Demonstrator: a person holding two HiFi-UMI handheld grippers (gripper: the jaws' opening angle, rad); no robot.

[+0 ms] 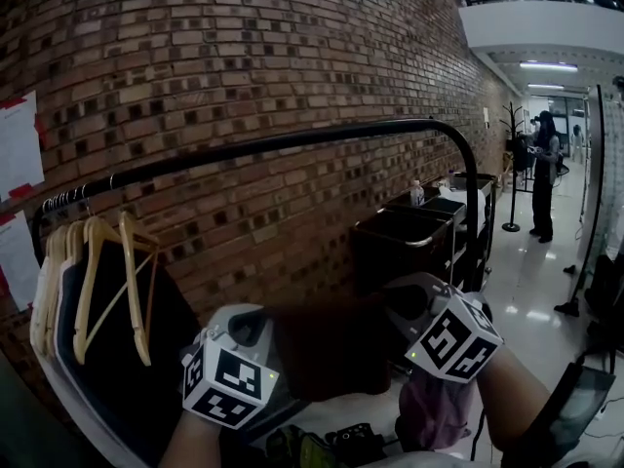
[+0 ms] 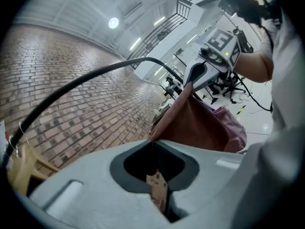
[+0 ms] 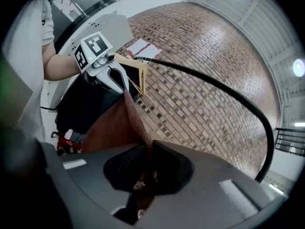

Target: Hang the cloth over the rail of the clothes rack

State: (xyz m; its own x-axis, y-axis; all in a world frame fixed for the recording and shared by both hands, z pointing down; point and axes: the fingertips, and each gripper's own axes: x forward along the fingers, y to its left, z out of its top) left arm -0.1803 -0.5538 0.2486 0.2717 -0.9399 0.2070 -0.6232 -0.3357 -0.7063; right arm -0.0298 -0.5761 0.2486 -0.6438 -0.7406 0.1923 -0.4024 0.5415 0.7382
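A reddish-brown cloth [image 1: 331, 351] is stretched between my two grippers, below and in front of the black rail [image 1: 292, 139] of the clothes rack. My left gripper [image 1: 261, 331] is shut on the cloth's left edge, and my right gripper [image 1: 405, 308] is shut on its right edge. In the left gripper view the cloth [image 2: 195, 123] runs from my left gripper [image 2: 152, 144] up to the other gripper [image 2: 198, 75], with the rail [image 2: 95, 75] arching above. In the right gripper view the cloth [image 3: 112, 128] rises out of my right gripper [image 3: 145, 149] towards the rail [image 3: 214, 87].
Wooden hangers [image 1: 107, 281] with dark garments hang at the rail's left end. A brick wall [image 1: 244, 57] stands right behind the rack. Black bins [image 1: 409, 232] sit at the rack's right post. A person [image 1: 543, 174] stands far right. Pink fabric [image 1: 439, 409] lies below.
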